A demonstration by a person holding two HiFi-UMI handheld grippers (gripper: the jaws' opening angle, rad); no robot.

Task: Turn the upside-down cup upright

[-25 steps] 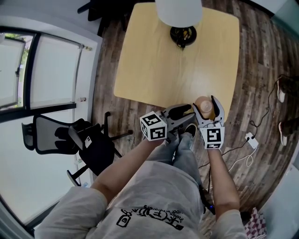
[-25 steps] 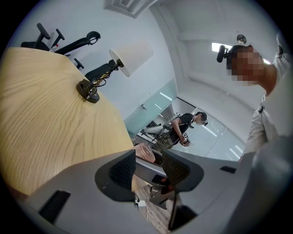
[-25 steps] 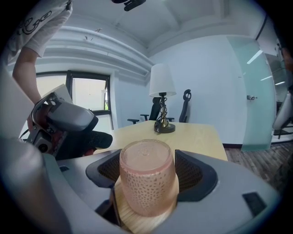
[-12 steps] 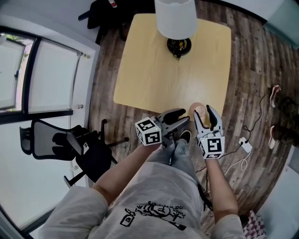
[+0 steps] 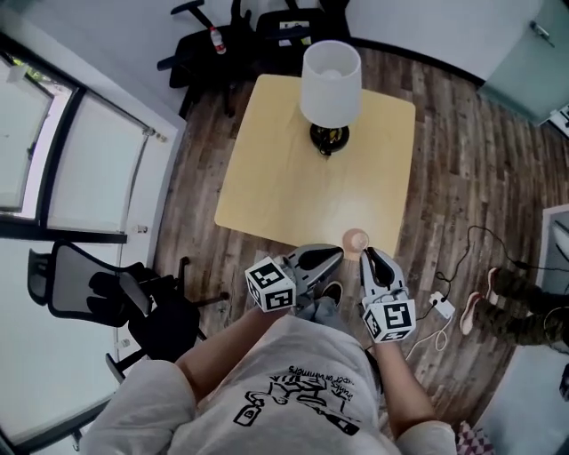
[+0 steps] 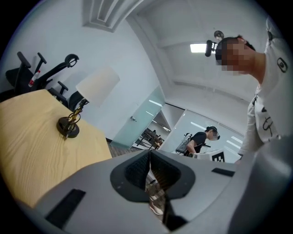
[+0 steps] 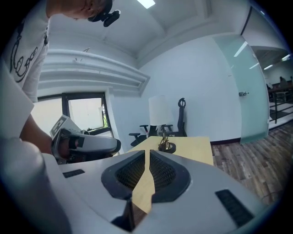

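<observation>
A small tan cup (image 5: 356, 240) stands alone near the front edge of the light wooden table (image 5: 284, 178); from above its top is a pale circle. My left gripper (image 5: 334, 254) hovers just left of the cup and my right gripper (image 5: 368, 258) just in front of it, neither touching it. Both have just been closing and are shut with nothing between the jaws. In the left gripper view the left gripper (image 6: 149, 154) has its pads together. In the right gripper view the right gripper (image 7: 147, 154) leaves only a thin slit. The cup is hidden in both gripper views.
A lamp with a white shade (image 5: 331, 73) and dark base (image 5: 328, 138) stands at the table's far side. Black office chairs (image 5: 116, 298) are at the left and more chairs (image 5: 267, 22) behind the table. Cables and a power strip (image 5: 441, 307) lie on the floor at the right.
The right gripper's open jaws, which stood around the cup, have drawn back and shut. The left jaws have shut too. Both grippers rose, and the cup is left standing on the table.
</observation>
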